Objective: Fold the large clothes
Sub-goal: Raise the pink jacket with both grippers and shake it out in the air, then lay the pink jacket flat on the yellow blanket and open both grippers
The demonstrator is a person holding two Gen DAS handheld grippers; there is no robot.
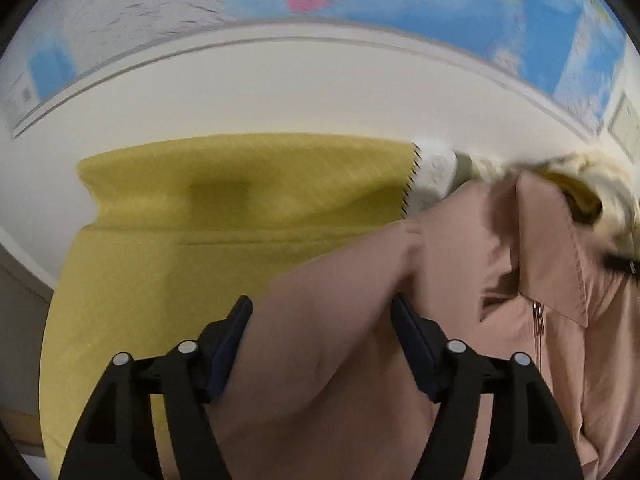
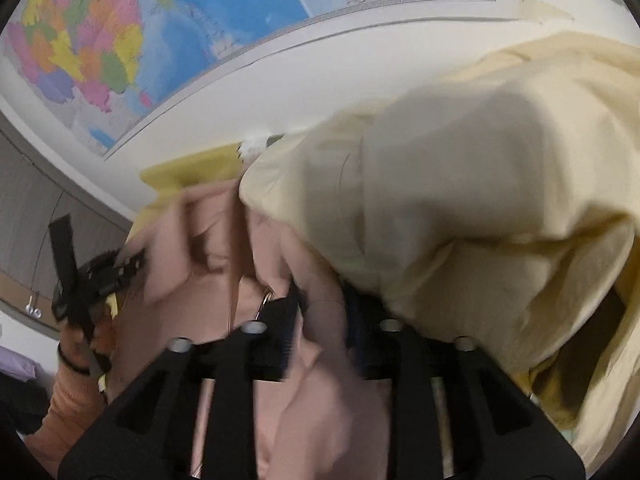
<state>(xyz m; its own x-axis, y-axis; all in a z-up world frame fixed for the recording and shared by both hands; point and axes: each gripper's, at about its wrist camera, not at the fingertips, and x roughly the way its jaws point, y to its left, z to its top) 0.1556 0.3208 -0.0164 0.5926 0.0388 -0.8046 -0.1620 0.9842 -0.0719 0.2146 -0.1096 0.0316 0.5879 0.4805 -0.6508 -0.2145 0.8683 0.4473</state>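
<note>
A dusty-pink jacket (image 1: 360,300) with a collar and a zipper lies over a yellow-green cover (image 1: 200,220). A wide fold of it fills the space between my left gripper's (image 1: 322,308) fingers, which stand well apart, so I cannot tell whether they grip it. In the right wrist view, my right gripper (image 2: 320,304) is shut on a fold of the pink jacket (image 2: 312,380) near the zipper pull. A pale cream garment (image 2: 460,200) is piled on the right, above the jacket. The left gripper (image 2: 84,276) and the hand holding it show at the left.
A white wall with a large coloured map (image 2: 160,20) stands behind. A white fluffy item (image 1: 436,172) lies at the far edge of the yellow cover. Grey cupboard panels (image 2: 36,208) are at the left.
</note>
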